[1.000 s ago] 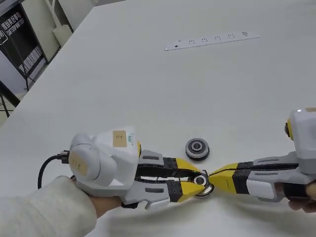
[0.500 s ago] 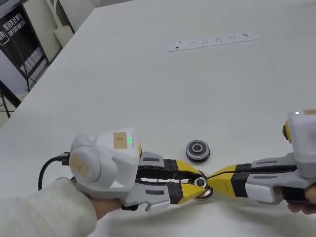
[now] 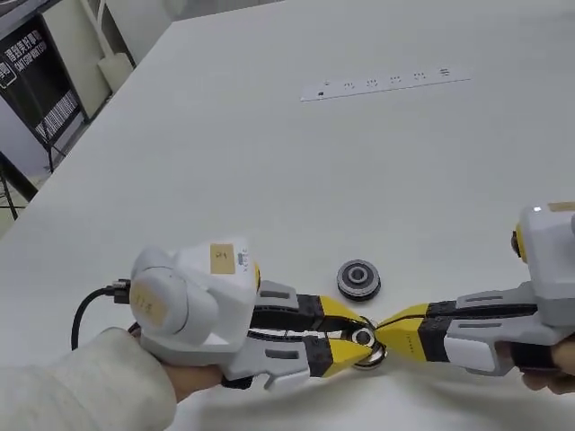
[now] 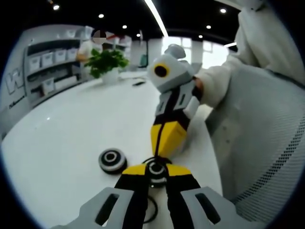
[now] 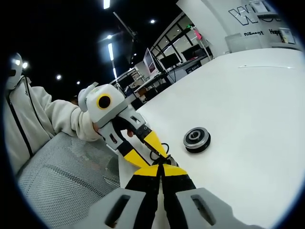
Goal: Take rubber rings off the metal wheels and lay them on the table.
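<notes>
Head view's bright and evenly lit, soft overhead light on the white table (image 3: 269,162) with only faint fuzzy shadows at the near edge. Both gripper views are heavy fisheye: edges bend and go dim, the strip light (image 4: 155,16) blows out against a dark ceiling, far background's soft.

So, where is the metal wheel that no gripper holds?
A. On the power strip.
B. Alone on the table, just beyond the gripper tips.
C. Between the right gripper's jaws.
B: the free wheel lies flat on the table, apart from the left gripper, which clamps the other wheel, and from the right gripper.
</notes>
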A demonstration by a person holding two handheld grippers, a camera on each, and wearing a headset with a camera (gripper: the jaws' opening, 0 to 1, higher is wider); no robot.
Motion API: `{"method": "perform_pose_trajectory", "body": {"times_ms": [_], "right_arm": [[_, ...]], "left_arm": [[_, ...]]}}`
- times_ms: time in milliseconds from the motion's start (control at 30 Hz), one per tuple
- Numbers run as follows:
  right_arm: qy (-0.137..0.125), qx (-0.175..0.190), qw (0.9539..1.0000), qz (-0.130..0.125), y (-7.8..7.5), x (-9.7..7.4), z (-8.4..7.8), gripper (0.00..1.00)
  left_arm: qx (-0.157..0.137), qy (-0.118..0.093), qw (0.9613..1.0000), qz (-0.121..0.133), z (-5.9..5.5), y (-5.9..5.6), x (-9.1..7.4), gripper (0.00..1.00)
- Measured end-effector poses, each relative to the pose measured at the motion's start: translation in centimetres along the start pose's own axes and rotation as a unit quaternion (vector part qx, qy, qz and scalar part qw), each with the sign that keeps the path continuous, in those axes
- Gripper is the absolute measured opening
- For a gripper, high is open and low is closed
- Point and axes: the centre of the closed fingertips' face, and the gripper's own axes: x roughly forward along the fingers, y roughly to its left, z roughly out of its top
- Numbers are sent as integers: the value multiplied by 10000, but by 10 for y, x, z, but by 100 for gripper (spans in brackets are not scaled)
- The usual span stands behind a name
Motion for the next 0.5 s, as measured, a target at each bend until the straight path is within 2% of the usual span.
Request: {"method": "perform_pose_trajectory", "body": {"times_ms": [500], "right_arm": [[-11,42,10000,48,4,0,2,0]], "left_arm": [[103,148,9998,-35,0,-3,-1,14]]}}
